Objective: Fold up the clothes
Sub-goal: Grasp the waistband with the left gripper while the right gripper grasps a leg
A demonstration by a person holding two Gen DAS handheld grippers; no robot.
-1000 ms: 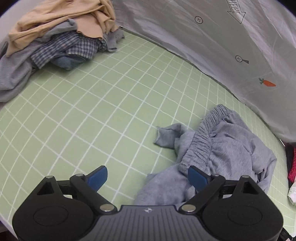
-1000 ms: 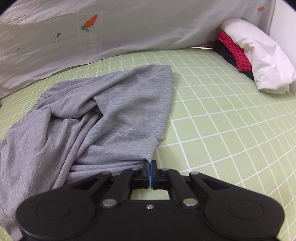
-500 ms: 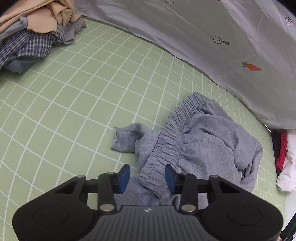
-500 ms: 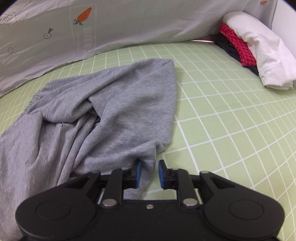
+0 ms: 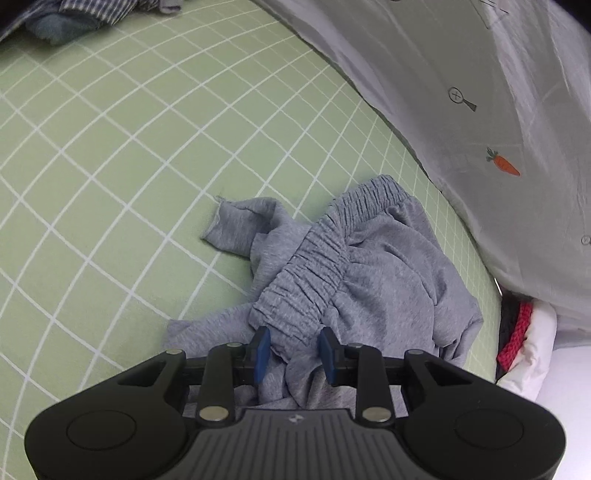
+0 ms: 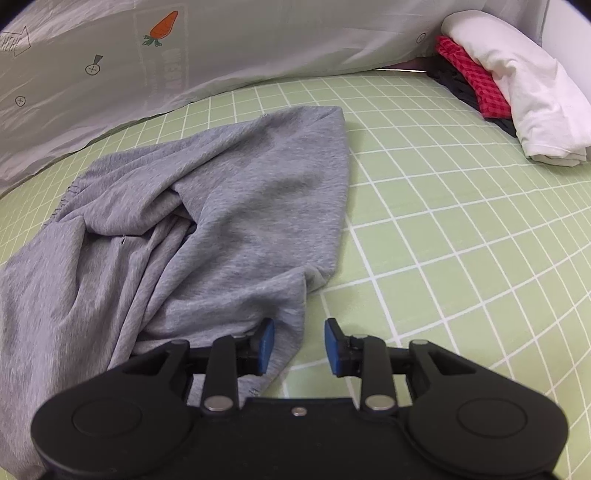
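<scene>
Soft grey jersey shorts with a ruched elastic waistband lie crumpled on the green gridded surface. The left gripper has its fingers partly open astride the waistband end. The right gripper is partly open, its left finger touching the hem.

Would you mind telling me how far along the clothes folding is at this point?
Done: a folded stack sits at the mat's far right corner. In hand: the grey shorts lie crumpled; the left claw is open around the end of their waistband, and the right claw is open at a leg hem, neither gripping. Left: flattening and folding the shorts, then the unfolded pile at the far left.
</scene>
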